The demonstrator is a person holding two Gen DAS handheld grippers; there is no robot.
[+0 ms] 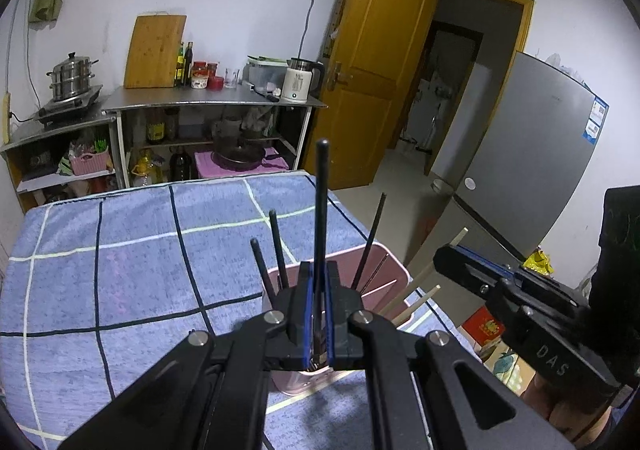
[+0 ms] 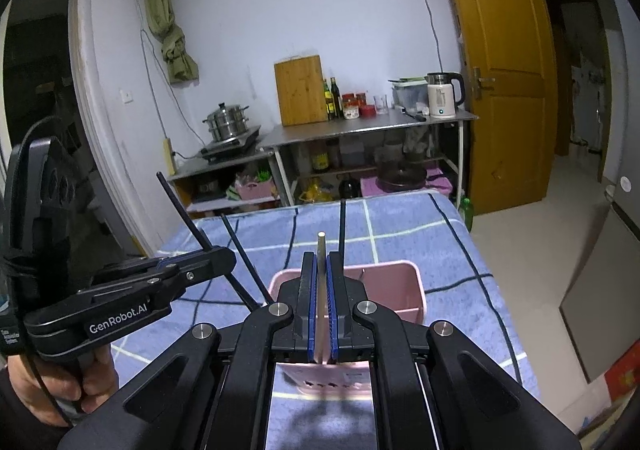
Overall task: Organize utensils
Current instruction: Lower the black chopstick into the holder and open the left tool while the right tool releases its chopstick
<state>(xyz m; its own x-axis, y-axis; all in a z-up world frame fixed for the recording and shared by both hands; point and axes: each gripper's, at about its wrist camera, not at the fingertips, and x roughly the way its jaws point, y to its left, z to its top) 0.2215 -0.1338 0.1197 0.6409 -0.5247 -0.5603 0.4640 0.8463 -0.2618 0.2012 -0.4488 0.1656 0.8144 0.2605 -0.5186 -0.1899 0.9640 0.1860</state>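
Note:
My left gripper (image 1: 319, 270) is shut on a black chopstick (image 1: 321, 202) that stands upright above a pink utensil holder (image 1: 384, 262). Other black chopsticks (image 1: 278, 246) and light wooden ones (image 1: 416, 304) stick out of the holder. My right gripper (image 2: 320, 264) is shut on a flat silver utensil handle (image 2: 321, 274), upright over the pink holder (image 2: 396, 286). In the right wrist view the left gripper (image 2: 222, 256) is at the left with its black chopstick (image 2: 184, 210). The right gripper's body (image 1: 520, 302) shows at the right of the left wrist view.
The holder stands on a table with a blue checked cloth (image 1: 120, 250). Behind it are steel kitchen shelves (image 1: 216, 102) with a cutting board, bottles, kettle and steamer pot. An open orange door (image 1: 372, 62) and a grey fridge (image 1: 532, 154) are at the right.

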